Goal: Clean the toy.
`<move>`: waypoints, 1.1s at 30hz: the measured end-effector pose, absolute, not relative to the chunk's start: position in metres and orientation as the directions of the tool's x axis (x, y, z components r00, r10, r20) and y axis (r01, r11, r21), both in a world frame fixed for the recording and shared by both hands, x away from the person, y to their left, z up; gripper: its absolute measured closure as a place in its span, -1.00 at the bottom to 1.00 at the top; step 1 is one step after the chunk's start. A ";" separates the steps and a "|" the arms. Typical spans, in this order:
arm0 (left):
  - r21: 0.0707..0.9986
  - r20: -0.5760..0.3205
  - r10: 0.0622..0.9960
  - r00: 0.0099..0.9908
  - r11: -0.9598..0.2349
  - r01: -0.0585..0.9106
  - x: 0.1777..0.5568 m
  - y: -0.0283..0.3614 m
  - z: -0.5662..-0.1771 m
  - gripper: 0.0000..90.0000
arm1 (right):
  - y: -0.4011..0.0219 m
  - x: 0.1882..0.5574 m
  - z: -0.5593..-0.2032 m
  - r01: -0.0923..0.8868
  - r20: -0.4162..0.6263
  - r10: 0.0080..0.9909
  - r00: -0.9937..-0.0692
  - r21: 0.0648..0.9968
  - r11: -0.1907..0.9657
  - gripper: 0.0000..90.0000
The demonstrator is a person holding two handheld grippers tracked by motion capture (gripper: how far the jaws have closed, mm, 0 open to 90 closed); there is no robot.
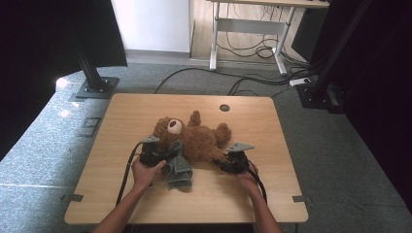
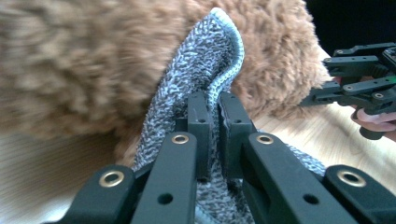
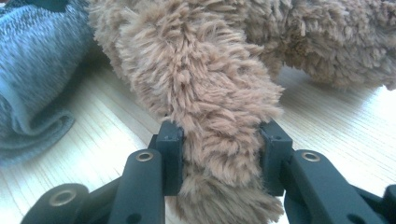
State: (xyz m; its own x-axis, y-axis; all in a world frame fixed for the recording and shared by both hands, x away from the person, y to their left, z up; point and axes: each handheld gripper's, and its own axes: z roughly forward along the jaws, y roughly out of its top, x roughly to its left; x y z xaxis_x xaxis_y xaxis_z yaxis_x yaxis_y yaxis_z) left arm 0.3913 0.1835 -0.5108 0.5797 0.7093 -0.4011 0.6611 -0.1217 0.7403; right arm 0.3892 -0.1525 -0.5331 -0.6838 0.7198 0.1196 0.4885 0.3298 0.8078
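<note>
Pinching a fold of grey cloth hard in the left gripper, jaws nearly together, edge of the knit standing up between the pads at centre frame. Clamping a furry leg of the bear in the right gripper, jaws about halfway apart, pile bulging over both pads at lower centre.

Lying on its back mid-worktop in the high view, bear with head toward upper left; cloth bunching just below its body, touching the fur, beside the left gripper; right gripper holding at the bear's lower right.

Risking a slip of the thin edge out of the left pads, only a narrow hem being caught. Risking the knit snagging on the pile and dragging the bear sideways. Risking the leg pulling free on the right, grip probably resting on fluff more than stuffing. Possibly tipping the cloth off the near edge if tugged toward the bottom of the frame.
</note>
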 end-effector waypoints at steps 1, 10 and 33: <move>0.741 -0.403 0.712 0.575 -0.115 0.662 0.391 0.186 -0.511 0.88 | -0.153 0.389 -0.533 0.488 0.119 0.719 -0.685 0.808 0.330 0.36; 0.736 -0.413 0.737 0.535 -0.076 0.673 0.390 0.216 -0.513 0.88 | -0.154 0.389 -0.534 0.488 0.122 0.718 -0.686 0.809 0.329 0.36; 0.772 -0.471 0.713 0.520 0.047 0.634 0.373 0.267 -0.504 0.87 | -0.174 0.388 -0.534 0.481 0.113 0.724 -0.680 0.814 0.324 0.37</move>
